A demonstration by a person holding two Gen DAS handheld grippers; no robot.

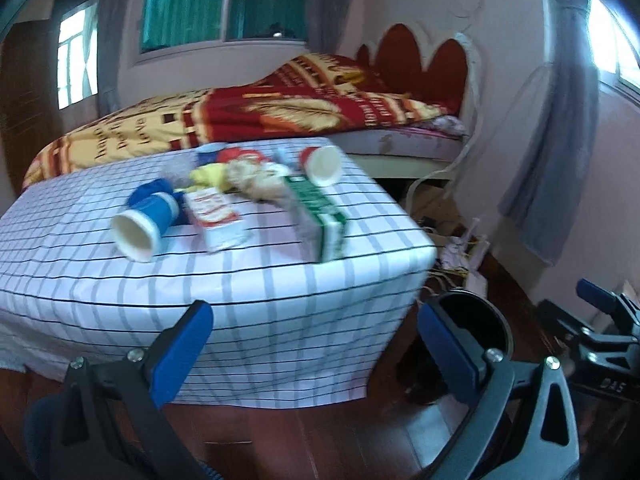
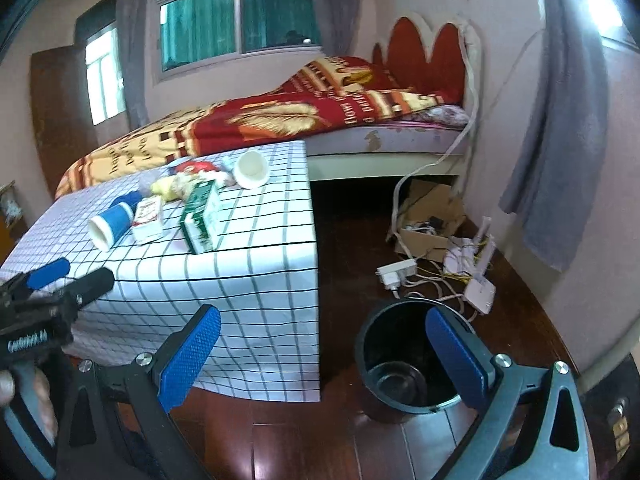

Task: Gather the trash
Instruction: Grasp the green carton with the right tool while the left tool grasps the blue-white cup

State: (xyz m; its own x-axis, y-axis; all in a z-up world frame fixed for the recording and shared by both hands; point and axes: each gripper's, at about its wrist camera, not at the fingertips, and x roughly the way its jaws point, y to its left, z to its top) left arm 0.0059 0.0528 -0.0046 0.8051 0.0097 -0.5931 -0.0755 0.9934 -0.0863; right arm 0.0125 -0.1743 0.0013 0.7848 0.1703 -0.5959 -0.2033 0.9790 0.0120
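- While both tools hang short of the table (image 2: pixel 248 280), the trash lies in a loose cluster on its checked cloth, with the bed (image 2: pixel 248 124) behind.
- Left gripper (image 1: pixel 316 344): its blue-padded jaws are spread wide with nothing between them, low before the table's near edge.
- Blue paper cup (image 1: pixel 146 222): on its side at the left of the cluster, its white mouth turned to the near left.
- Red-and-white carton (image 1: pixel 218 216): flat, just beside the blue cup on its right.
- Crumpled yellow and pale wrappers (image 1: pixel 240 176): heaped behind the cartons; too blurred to name further.
- Green-and-white carton (image 1: pixel 320 216): lying lengthwise near the table's right edge.
- Red paper cup (image 1: pixel 322 164): tipped over at the far right of the cluster, mouth facing forward.
- Black bin (image 2: pixel 408 364): on the wooden floor, right of the table, its inside seemingly bare.
- Right gripper (image 2: pixel 324 352): jaws likewise parted wide and holding nothing, one pad before the cloth, the other over the bin's rim.
- Cables and a power strip (image 2: pixel 394 272): on the floor beyond the bin, near a cardboard box (image 2: pixel 428 208).
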